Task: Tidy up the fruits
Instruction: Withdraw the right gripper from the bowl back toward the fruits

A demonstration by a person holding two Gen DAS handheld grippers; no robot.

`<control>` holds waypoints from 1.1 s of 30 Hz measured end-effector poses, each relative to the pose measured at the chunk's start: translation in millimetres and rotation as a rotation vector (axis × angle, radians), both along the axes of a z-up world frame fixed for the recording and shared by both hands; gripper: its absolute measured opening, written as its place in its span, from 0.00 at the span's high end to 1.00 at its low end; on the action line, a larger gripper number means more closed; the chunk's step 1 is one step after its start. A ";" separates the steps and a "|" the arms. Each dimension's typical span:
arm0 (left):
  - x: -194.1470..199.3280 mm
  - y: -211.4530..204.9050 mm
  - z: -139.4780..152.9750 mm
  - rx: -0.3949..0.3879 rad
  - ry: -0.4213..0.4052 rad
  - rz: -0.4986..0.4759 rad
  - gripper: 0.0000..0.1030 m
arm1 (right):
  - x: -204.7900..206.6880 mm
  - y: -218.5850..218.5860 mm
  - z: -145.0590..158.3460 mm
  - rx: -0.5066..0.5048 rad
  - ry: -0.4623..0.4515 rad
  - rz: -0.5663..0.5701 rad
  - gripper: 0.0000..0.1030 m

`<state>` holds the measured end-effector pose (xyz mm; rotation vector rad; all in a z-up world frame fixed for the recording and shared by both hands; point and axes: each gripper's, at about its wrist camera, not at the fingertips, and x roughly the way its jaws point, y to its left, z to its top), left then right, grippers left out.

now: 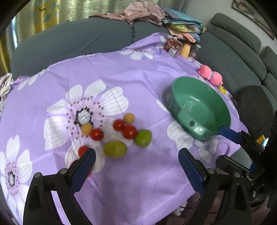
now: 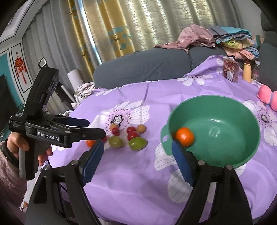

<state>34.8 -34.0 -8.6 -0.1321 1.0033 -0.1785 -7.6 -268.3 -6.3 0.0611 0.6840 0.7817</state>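
Note:
A green bowl [image 1: 216, 102] [image 2: 242, 121] stands on the purple flowered tablecloth [image 1: 138, 83]. An orange fruit [image 2: 184, 137] is inside the bowl by its near rim, beside my right gripper's right finger; it is hidden in the left wrist view. Loose fruits lie in a group: red tomatoes [image 1: 130, 131], two green fruits [image 1: 115, 149] [image 2: 137, 143], small tan ones [image 1: 129, 118], and an orange one [image 2: 90, 143]. My left gripper [image 1: 136, 166] is open, empty, near the group. My right gripper [image 2: 138, 155] is open between group and bowl.
A pink plush toy [image 1: 210, 75] lies behind the bowl. A snack bag [image 1: 173, 45] and a bottle [image 1: 185, 50] stand at the far edge. A grey sofa [image 1: 233, 52] with piled clothes [image 1: 147, 13] wraps around the table.

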 end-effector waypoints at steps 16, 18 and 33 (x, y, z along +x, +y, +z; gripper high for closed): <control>-42.0 34.6 -12.8 -0.066 -0.019 0.045 0.07 | -30.5 43.4 -7.9 -0.040 0.033 0.089 0.22; -45.8 36.6 -13.0 -0.075 -0.027 0.047 0.07 | -35.2 47.9 -9.3 -0.047 0.034 0.094 0.22; -92.4 43.3 11.2 -0.095 -0.144 0.061 0.07 | -63.5 61.5 8.4 -0.037 0.005 0.127 0.22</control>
